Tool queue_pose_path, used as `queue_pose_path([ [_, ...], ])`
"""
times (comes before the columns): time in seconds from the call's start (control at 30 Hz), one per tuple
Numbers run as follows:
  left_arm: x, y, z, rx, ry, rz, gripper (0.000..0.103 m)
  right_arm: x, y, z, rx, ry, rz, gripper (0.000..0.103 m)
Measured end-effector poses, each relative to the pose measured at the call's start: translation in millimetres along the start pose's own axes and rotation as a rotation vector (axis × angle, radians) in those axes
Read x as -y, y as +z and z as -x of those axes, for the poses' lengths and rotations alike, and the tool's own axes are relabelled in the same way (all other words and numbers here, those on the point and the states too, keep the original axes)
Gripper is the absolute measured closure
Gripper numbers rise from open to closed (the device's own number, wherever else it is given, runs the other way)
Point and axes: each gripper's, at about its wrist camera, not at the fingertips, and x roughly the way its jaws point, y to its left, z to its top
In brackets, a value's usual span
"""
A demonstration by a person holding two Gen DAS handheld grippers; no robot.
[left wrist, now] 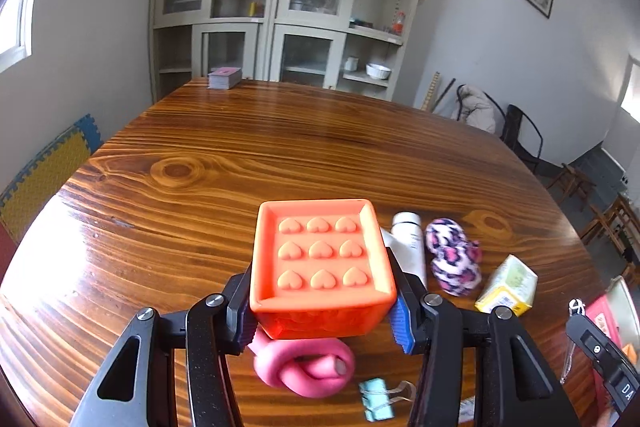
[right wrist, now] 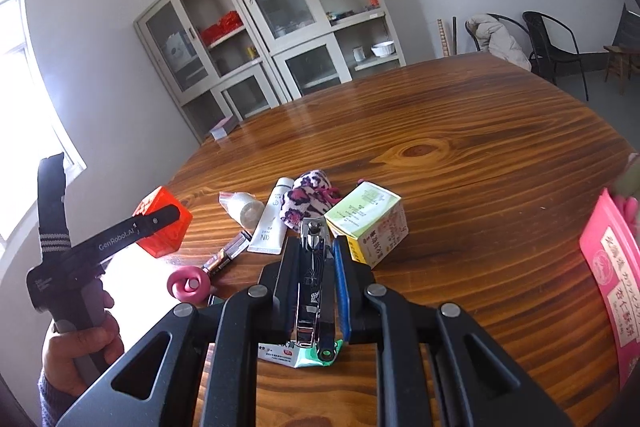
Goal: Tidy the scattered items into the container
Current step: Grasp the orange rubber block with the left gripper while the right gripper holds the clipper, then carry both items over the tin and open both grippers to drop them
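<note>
Left gripper (left wrist: 322, 319) clamped on orange tray (left wrist: 320, 263), fingers pressing both side walls, tray lifted off the wooden table (left wrist: 200, 167), open side up, heart bumps inside. Under it, close in: pink knotted loop (left wrist: 308, 367); teal binder clip (left wrist: 376, 403) nearer still, to the right. Right of the tray: white tube (left wrist: 410, 247), leopard-print scrunchie (left wrist: 452, 255), yellow-green carton (left wrist: 508, 285) further right. Right gripper (right wrist: 316, 259) pinched narrow on metal nail clipper (right wrist: 312, 267), clipper running along the fingers, tip pointing forward. Carton just ahead-right of its tips, scrunchie and tube ahead, tray far left. Pink packet (right wrist: 612, 283) at far right edge.
</note>
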Motion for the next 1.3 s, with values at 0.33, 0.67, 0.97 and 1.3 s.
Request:
queue_pose_path([
  [0.33, 71.8, -33.0, 25.4, -0.014, -0.133, -0.082, 0.048, 41.0, -22.4, 64.4, 0.045, -0.077, -0.082, 0.085],
  [0.67, 148.0, -50.4, 32.5, -0.054, -0.240, -0.147, 0.048, 89.2, -7.0, 148.6, 0.187, -0.238, -0.121, 0.085],
  [0.97, 217.1, -59.4, 53.1, -0.054, -0.330, -0.253, 0.048, 142.7, -18.5, 208.6, 0.266, -0.352, -0.202, 0.085],
  [1.3, 299.6, -72.2, 63.4, -0.083, -0.454, -0.349, 0.048, 187.1, -27.7, 229.6, 0.257, -0.384, -0.269, 0.085],
])
